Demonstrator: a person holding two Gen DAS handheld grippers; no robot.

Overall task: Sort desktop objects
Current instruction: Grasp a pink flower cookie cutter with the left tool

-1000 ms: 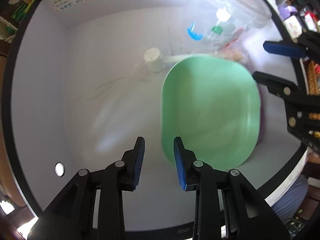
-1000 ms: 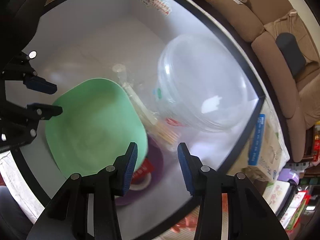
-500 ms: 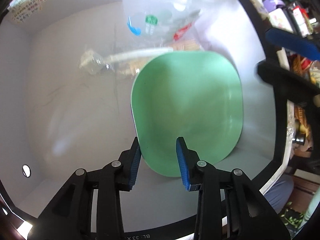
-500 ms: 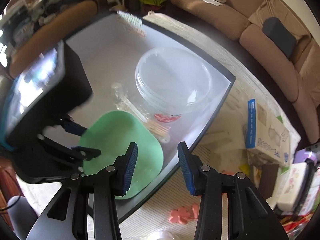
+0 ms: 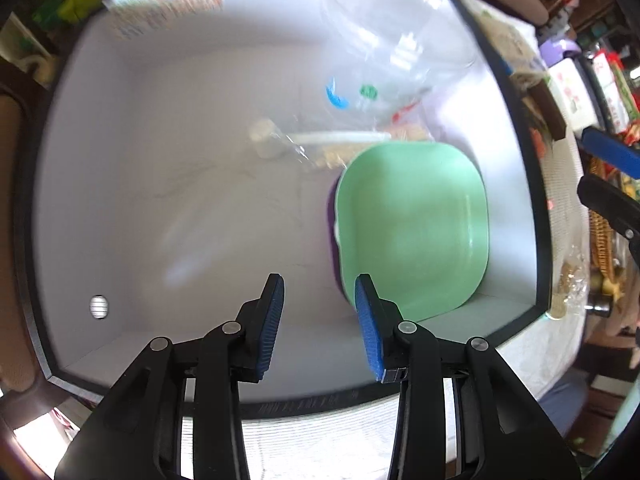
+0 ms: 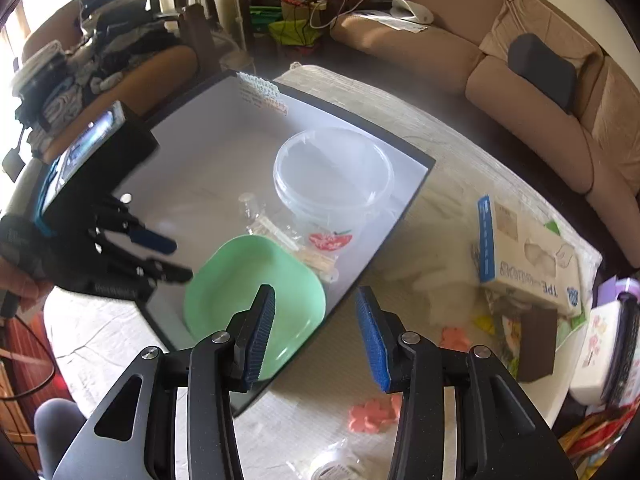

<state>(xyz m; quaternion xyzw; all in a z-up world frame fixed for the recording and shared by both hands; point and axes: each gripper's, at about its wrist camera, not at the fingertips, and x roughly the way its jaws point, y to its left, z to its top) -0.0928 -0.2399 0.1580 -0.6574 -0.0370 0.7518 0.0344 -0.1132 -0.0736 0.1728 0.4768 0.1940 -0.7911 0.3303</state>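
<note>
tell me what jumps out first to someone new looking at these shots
The mint green square plastic plate catches the eye first, lying at the near corner of the white, black-rimmed storage box. Behind it stands a clear round plastic tub. Both the left gripper and right gripper hover open and empty above.

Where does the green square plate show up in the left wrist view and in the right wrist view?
Left wrist view: the green plate lies right of centre, just beyond the open left gripper.
Right wrist view: the green plate sits low and left of centre, partly behind the right gripper.
Shared landmark: the clear round tub beyond the plate in the white box.
</note>
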